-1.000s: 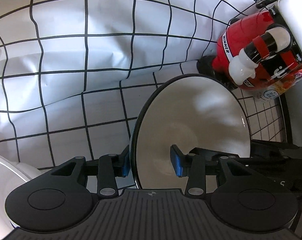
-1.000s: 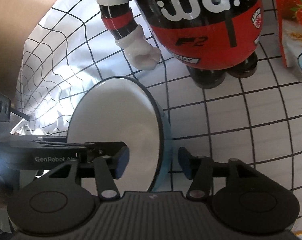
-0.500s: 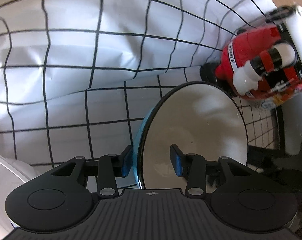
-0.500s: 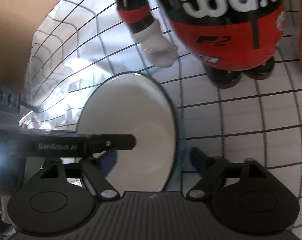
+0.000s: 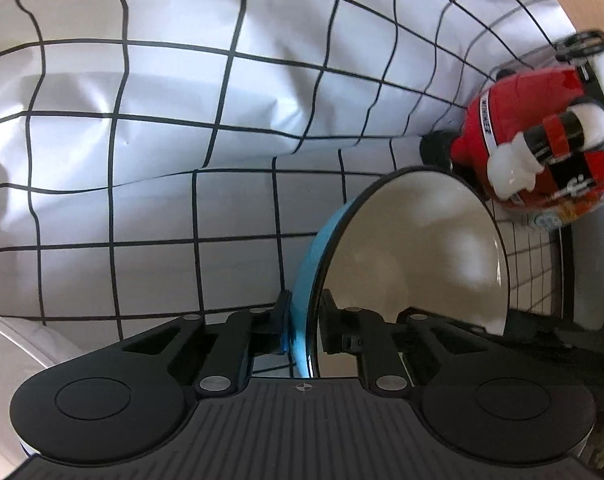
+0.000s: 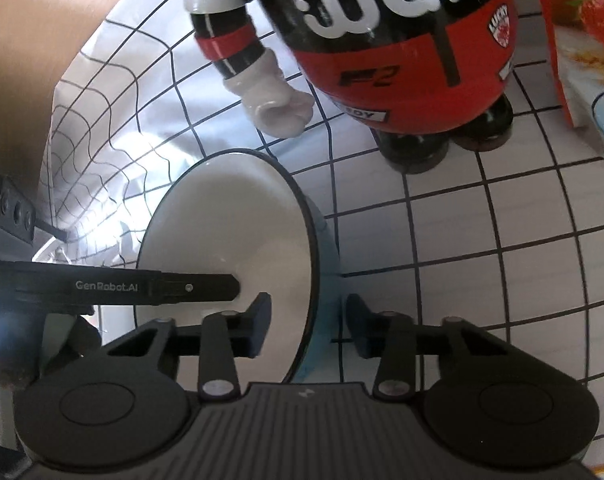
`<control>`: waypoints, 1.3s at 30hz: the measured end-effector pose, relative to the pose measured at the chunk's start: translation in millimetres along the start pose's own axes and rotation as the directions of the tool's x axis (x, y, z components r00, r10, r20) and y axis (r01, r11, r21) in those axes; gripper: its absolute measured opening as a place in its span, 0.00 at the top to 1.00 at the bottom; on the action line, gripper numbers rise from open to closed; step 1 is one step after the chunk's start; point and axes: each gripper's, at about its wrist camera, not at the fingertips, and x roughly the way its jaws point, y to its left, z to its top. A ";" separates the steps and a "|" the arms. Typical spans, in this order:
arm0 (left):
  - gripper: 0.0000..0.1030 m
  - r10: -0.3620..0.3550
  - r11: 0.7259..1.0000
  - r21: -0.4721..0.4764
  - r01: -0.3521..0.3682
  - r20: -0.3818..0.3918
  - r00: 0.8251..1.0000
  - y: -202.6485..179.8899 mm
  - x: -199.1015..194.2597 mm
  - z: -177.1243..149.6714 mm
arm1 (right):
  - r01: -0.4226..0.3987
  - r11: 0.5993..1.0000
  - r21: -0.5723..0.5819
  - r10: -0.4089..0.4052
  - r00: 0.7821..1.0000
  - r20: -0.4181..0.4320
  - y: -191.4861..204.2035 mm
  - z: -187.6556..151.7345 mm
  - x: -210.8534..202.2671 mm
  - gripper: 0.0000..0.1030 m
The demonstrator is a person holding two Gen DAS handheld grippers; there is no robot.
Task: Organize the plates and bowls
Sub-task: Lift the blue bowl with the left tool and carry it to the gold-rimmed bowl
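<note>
While my left gripper (image 5: 304, 330) clamps the near rim of the blue bowl (image 5: 414, 256), its pads pressed on both sides of the wall, the bowl stands tipped on edge just in front of the red toy figure (image 6: 398, 52). My right gripper (image 6: 308, 322) straddles the same rim and its jaws are closing, though I see a gap at each pad and no contact yet. My worry is the pinch: one thin-rim grip could let the bowl pivot or slip. If the right jaws bite off-centre, they could twist it against the left. Swinging it away from me could knock the figure's white fist (image 6: 276, 106), which hangs just behind the bowl.
</note>
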 end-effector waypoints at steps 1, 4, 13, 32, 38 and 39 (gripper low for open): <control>0.85 0.006 1.000 -0.001 -0.006 0.005 1.000 -0.9 -0.2 -1.1 | -0.003 1.000 0.007 0.003 1.000 0.000 -0.4 0.3 0.2 0.68; 0.85 0.037 0.999 0.027 -0.037 0.022 0.999 -8.8 -2.0 -5.2 | 0.032 0.999 -0.017 -0.032 0.999 0.012 2.7 -0.8 -1.2 0.69; 0.84 0.079 0.984 0.144 -0.104 0.169 0.982 -50.4 -60.2 -26.9 | 0.059 0.994 -0.094 -0.048 0.992 0.116 31.4 -8.5 -45.0 0.69; 0.80 -0.052 0.947 0.319 -0.039 0.272 0.961 -155.8 -126.0 -128.1 | 0.187 0.955 -0.228 -0.089 0.920 0.382 27.1 -101.6 -189.0 0.69; 0.78 -0.089 0.930 0.367 0.013 0.191 0.978 -187.2 -85.0 -164.6 | 0.277 0.936 -0.216 -0.183 0.910 0.373 -11.3 -137.9 -202.9 0.69; 0.78 -0.089 0.930 0.367 0.019 0.173 0.981 -189.4 -74.2 -167.5 | 0.283 0.937 -0.202 -0.198 0.912 0.358 -18.9 -141.6 -202.0 0.69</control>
